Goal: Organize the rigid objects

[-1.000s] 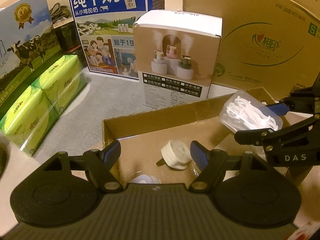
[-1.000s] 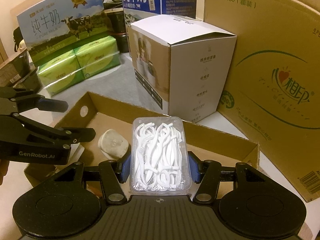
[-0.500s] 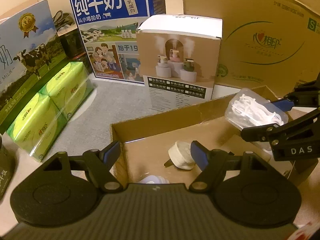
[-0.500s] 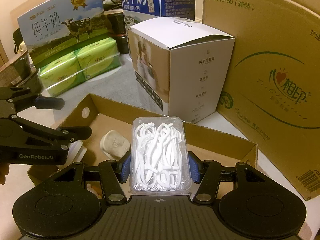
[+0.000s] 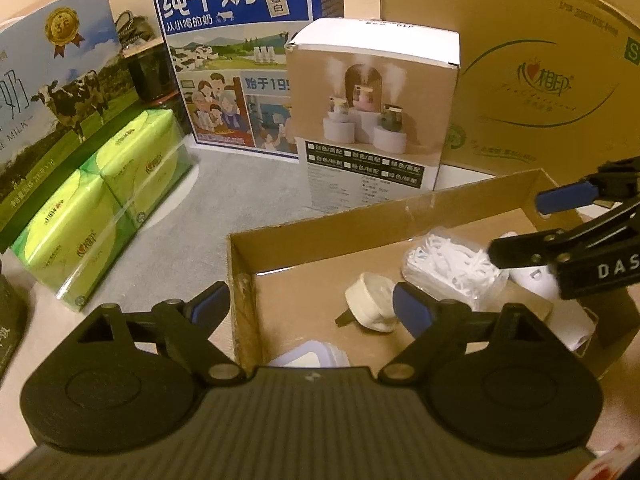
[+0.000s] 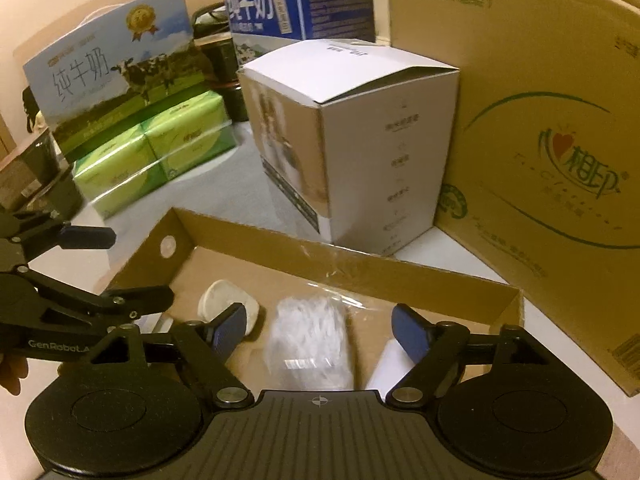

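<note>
A clear plastic box of white floss picks [image 6: 308,336] lies on the floor of the shallow cardboard tray [image 6: 360,264]; it also shows in the left wrist view [image 5: 448,268]. My right gripper [image 6: 320,328] is open and empty just above it. A cream round plug [image 5: 372,300] lies beside the floss box in the tray [image 5: 320,228]; it also shows in the right wrist view [image 6: 224,300]. My left gripper [image 5: 310,308] is open and empty over the tray's near left corner.
A white humidifier box [image 5: 372,120], a blue milk carton [image 5: 240,52] and a large brown carton [image 5: 540,80] stand behind the tray. Green tissue packs [image 5: 100,208] lie at the left. A white item [image 5: 532,280] and a clear-lidded container [image 5: 312,356] also lie in the tray.
My right gripper opened and let go of the floss box, which dropped into the tray. My left gripper shifted left, so the tray sits further right in its view.
</note>
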Demonstrator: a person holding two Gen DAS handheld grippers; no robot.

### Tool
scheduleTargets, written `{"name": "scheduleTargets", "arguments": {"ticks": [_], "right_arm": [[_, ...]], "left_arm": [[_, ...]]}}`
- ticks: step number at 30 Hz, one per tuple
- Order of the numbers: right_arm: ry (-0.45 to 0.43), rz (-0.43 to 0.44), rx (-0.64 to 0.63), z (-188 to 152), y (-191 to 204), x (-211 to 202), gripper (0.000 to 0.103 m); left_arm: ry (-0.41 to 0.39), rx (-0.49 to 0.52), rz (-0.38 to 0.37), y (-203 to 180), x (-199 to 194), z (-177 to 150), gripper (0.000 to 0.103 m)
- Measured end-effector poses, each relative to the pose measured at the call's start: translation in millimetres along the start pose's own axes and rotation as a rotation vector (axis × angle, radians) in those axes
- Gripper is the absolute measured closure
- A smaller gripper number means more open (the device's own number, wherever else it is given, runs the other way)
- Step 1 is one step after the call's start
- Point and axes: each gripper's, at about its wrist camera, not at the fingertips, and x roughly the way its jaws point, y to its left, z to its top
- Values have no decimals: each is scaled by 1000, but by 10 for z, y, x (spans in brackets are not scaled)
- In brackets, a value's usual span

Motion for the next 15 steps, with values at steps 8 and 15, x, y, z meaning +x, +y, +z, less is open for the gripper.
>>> {"name": "scheduleTargets", "arguments": {"ticks": [8, 15], "right_arm": [[15, -34, 13, -56, -102, -45, 24], [21, -36, 8, -108, -98, -165, 24]], "left_arm": [[-26, 33, -13, -64, -58, 26, 16], [-17, 35, -24, -110, -125, -15, 16]]}}
